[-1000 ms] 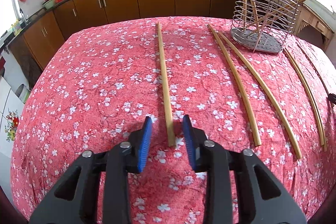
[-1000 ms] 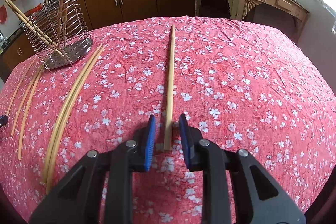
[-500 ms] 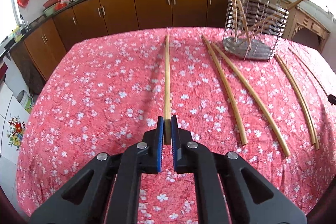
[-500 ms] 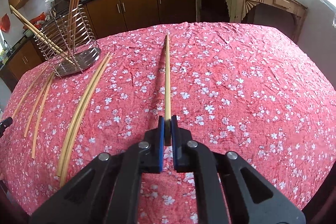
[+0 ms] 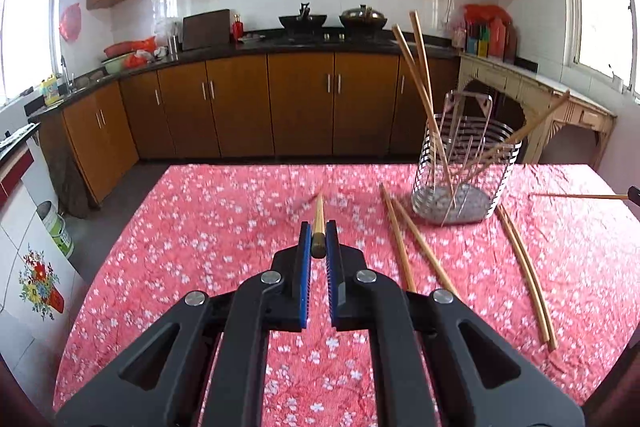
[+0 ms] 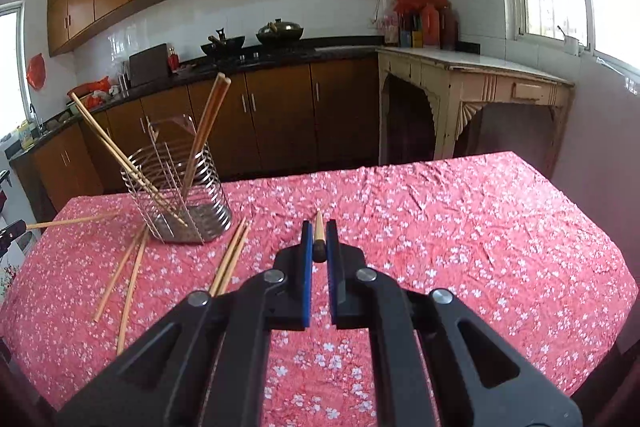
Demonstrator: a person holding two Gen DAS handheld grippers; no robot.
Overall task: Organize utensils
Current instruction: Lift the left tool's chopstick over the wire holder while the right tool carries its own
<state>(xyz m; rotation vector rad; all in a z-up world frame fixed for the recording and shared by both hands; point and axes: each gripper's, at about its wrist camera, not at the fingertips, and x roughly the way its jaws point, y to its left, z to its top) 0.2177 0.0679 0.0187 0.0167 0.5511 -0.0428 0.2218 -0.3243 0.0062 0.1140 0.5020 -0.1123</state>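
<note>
My left gripper (image 5: pixel 318 234) is shut on a long wooden chopstick (image 5: pixel 318 215), held above the red floral tablecloth (image 5: pixel 224 227) and pointing forward. My right gripper (image 6: pixel 319 233) is shut on another wooden chopstick (image 6: pixel 319 225), also lifted off the cloth. A wire utensil holder (image 5: pixel 466 171) with several chopsticks leaning in it stands at the right in the left wrist view, and it stands at the left in the right wrist view (image 6: pixel 180 183). Loose chopsticks lie beside it on the cloth (image 5: pixel 416 243) (image 6: pixel 230 257).
More loose chopsticks lie at the right (image 5: pixel 524 267) in the left wrist view and at the left (image 6: pixel 128 275) in the right wrist view. Kitchen cabinets (image 5: pixel 300 103) and a pale side table (image 6: pixel 472 95) stand beyond the table's far edge.
Both grippers closed on their chopsticks and then lifted them off the cloth; the views tilted up from the table to show the kitchen.
</note>
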